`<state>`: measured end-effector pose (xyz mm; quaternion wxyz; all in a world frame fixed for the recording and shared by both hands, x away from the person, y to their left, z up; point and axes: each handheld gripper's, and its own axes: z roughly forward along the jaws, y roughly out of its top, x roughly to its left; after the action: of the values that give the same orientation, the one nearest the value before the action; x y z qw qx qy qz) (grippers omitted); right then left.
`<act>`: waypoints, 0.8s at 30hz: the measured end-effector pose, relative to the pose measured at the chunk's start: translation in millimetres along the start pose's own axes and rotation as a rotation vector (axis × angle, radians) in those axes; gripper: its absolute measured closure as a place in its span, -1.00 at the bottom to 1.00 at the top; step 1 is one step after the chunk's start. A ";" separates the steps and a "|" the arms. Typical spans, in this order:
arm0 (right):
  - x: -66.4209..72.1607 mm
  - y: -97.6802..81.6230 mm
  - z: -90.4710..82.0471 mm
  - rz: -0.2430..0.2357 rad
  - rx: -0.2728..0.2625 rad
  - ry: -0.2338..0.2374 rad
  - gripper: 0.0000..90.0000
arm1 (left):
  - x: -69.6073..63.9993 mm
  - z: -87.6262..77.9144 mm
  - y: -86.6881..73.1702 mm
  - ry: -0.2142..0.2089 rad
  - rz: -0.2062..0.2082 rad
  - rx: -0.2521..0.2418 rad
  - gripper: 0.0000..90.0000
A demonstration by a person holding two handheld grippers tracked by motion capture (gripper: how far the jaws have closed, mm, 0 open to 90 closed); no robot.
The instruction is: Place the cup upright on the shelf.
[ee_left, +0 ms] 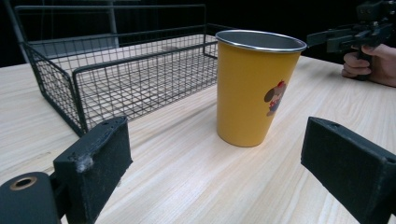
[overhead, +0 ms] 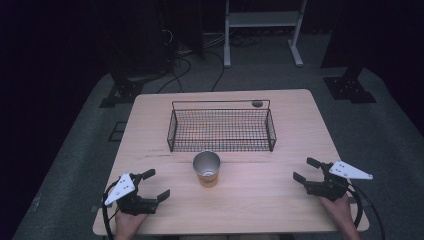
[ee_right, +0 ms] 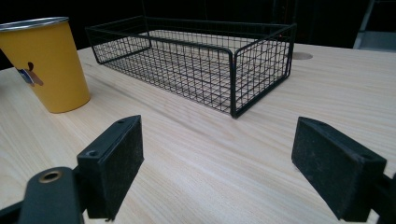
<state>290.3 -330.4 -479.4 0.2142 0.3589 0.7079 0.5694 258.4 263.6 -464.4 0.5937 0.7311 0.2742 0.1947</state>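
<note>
A yellow metal cup (overhead: 206,169) stands upright on the wooden table (overhead: 260,200), just in front of a black wire basket (overhead: 221,129) that holds nothing. My left gripper (overhead: 156,184) rests open near the front left edge, some way left of the cup. In the left gripper view the cup (ee_left: 254,88) stands ahead between the spread jaws, with the basket (ee_left: 116,74) behind it. My right gripper (overhead: 307,169) is open at the front right. The right gripper view has the cup (ee_right: 49,63) far left and the basket (ee_right: 201,56) ahead.
A round cable hole (overhead: 257,104) sits in the table behind the basket. Beyond the table, a white metal frame (overhead: 262,30) and black stand bases (overhead: 347,87) stand on the grey floor. The other hand and its gripper (ee_left: 359,35) appear at the far right of the left gripper view.
</note>
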 end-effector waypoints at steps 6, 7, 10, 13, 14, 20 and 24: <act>-0.9 0.0 -0.4 0.005 -0.005 0.002 -0.65 | -1.0 4.8 1.7 -0.005 0.004 0.001 -0.84; -1.2 0.0 -0.4 0.007 -0.005 0.001 -0.65 | -1.5 6.2 2.6 -0.008 0.005 -0.008 -0.84; -1.3 -0.1 -0.5 0.008 -0.006 0.000 -0.65 | -1.7 7.7 3.0 -0.012 0.000 -0.012 -0.84; -1.0 -0.1 -0.5 0.007 -0.004 -0.002 -0.65 | -1.6 8.7 3.6 -0.019 -0.004 -0.018 -0.84; -1.0 -0.1 -0.5 0.007 -0.004 -0.002 -0.65 | -1.5 8.4 4.4 -0.021 -0.007 -0.026 -0.84; 0.3 -0.2 0.3 -0.001 0.003 -0.004 -0.65 | -5.3 11.0 8.0 -0.039 -0.003 -0.046 -0.84; 0.3 -0.2 0.4 0.001 0.003 -0.005 -0.65 | -12.0 18.1 12.9 -0.057 0.021 -0.051 -0.84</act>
<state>290.3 -329.9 -479.6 0.2152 0.3608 0.7082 0.5675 262.4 240.4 -455.3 0.6175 0.7239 0.2444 0.1872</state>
